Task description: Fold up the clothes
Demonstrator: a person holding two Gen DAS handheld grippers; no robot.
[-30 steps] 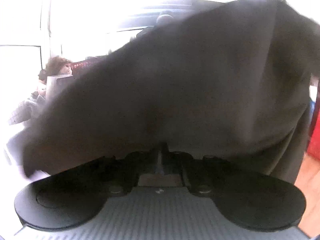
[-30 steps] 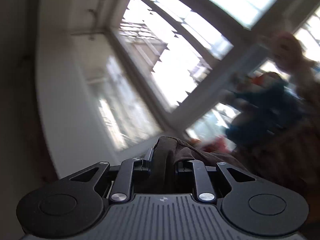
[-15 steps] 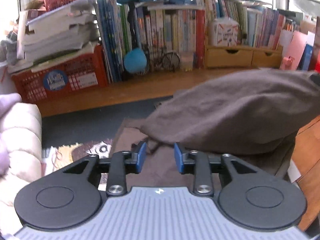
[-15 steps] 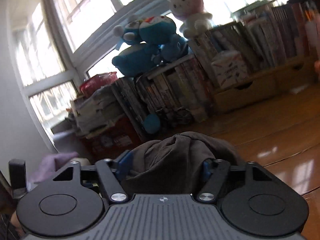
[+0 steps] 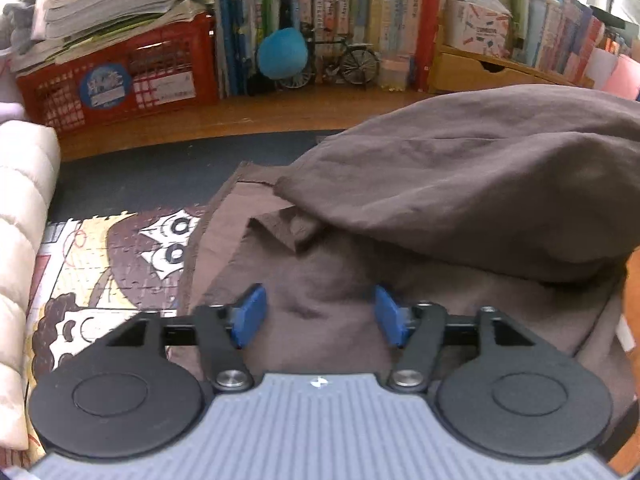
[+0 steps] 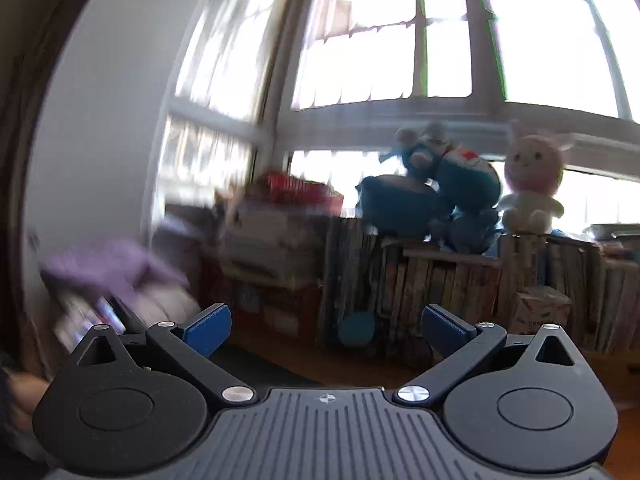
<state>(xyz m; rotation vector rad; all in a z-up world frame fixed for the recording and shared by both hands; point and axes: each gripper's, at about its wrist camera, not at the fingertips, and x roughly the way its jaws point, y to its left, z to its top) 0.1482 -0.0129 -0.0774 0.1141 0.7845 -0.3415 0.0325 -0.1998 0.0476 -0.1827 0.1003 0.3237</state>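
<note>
Nearest the lens in the left wrist view, the left hand-held gripper (image 5: 316, 316) stands with its blue pads well apart, nothing pinched between them. Its jaws have just been opening: a second ago they were shut on the dark brown cloth garment (image 5: 460, 200), which hung lifted and filled the view; now that garment lies below and ahead of the fingers, let go. The fabric under the fingertips is flat, and just beyond it a thick upper layer is doubled over the lower one, its rounded folded edge running toward the right of the view. To the left of the garment the cartoon-printed puzzle mat (image 5: 108, 264) shows, and a cream quilted jacket (image 5: 20, 240) lies at the left edge. Farther back come the dark blue mat (image 5: 152, 168), the wooden floor (image 5: 240, 116), a red plastic crate stacked with papers (image 5: 120, 76) and a row of books (image 5: 360, 20).

The right hand-held gripper (image 6: 326, 330) is at its widest and empty; its jaws have also just been opening, and the bunch of brown cloth that sat between them half a second ago is gone from its view. It now looks nearly level at the bookshelf, the blue plush toy (image 6: 440, 192) and the pink plush rabbit (image 6: 532, 184) before bright windows.

Both releases together suggest that one fold has just been laid down; smoothing it or taking a fresh edge for the next fold probably follows.
</note>
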